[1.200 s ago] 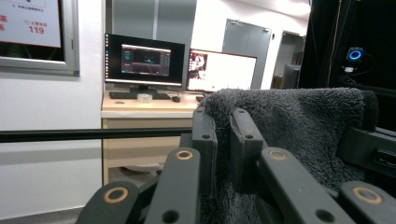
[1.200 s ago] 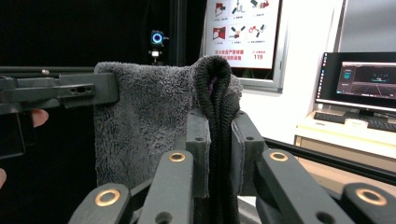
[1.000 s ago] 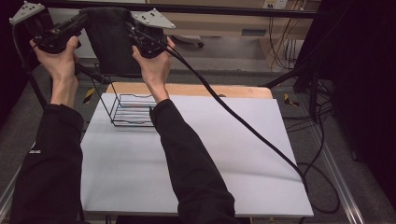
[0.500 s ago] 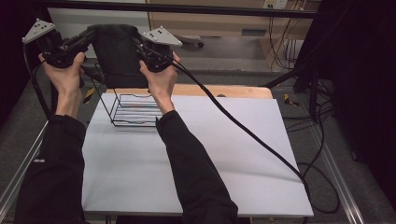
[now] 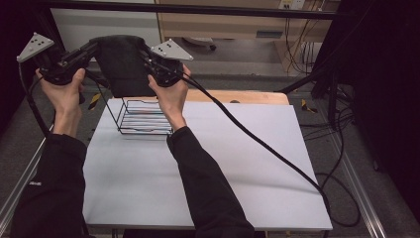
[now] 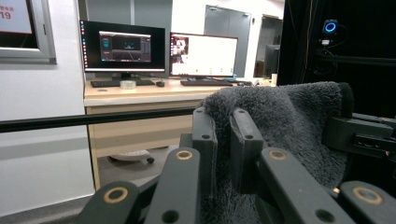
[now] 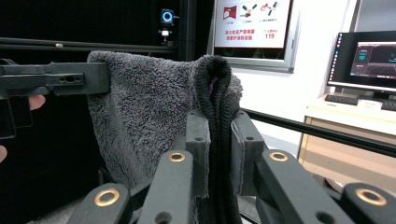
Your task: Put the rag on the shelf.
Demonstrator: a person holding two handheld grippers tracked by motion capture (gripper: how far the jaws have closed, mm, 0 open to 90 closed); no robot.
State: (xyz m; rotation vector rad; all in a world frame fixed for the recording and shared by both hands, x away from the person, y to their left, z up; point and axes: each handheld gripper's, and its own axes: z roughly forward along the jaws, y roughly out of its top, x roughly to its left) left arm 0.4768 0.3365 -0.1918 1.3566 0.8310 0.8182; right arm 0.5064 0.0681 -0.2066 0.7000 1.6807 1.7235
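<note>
A dark grey fluffy towel (image 5: 120, 64) hangs in the air above the far left of the table, stretched between both grippers. My left gripper (image 5: 93, 47) pinches its left top corner, and my right gripper (image 5: 143, 53) pinches its right top corner. In the left gripper view the towel (image 6: 289, 130) is clamped between the black jaws of my left gripper (image 6: 223, 140). In the right gripper view a folded edge of the towel (image 7: 149, 121) sits between the jaws of my right gripper (image 7: 219, 140), with the other gripper's jaw at the far corner.
A black wire basket (image 5: 143, 116) stands on the white table (image 5: 247, 163) under the towel, with striped items inside. A thick cable (image 5: 267, 148) trails across the table to the right. Beyond the table are a black frame bar, desks and monitors (image 6: 123, 49).
Both hands have come down and nearer with the towel, which now hangs lower over the basket. The grips on it are unchanged.
</note>
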